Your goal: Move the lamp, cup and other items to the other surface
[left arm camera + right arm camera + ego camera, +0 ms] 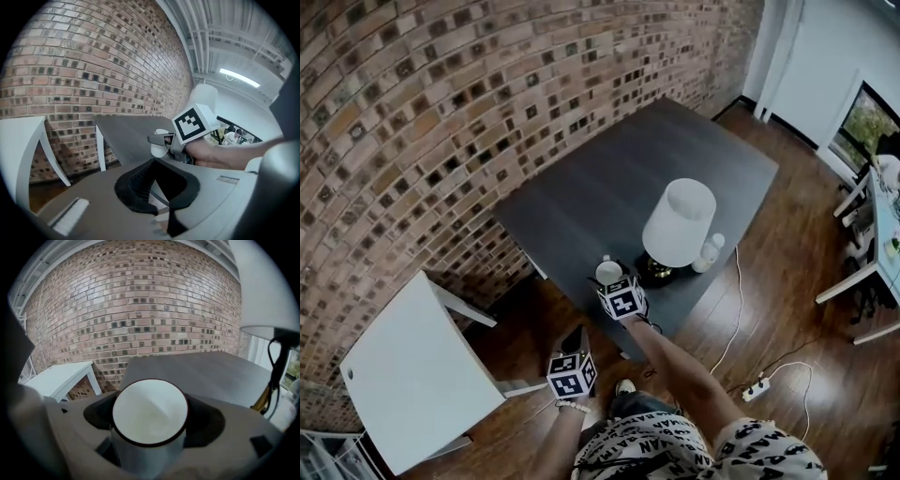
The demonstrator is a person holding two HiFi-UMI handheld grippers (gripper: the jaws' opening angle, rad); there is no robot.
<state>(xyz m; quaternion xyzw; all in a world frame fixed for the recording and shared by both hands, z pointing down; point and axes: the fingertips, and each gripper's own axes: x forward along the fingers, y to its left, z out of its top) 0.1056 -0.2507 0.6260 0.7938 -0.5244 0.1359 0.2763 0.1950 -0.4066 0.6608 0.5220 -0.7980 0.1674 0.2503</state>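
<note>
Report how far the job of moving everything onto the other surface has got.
Done: nothing yet; the white side table holds no items.
In hand: the right hand-held gripper has its jaws around the cup at the dark table's near edge; a firm grip cannot be confirmed.
Left: the cup, the lamp and the small white bottle all need carrying over. The left hand-held gripper carries nothing.

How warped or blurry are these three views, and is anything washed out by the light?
Head view: the fisheye bows the brick wall, and the light is even and fairly sharp. Left gripper view: a dark rim runs all round, the ceiling light glares, and the left tool near the lens is soft. Right gripper view: the cup is washed out inside, and the lampshade is blown white and blurred.
</note>
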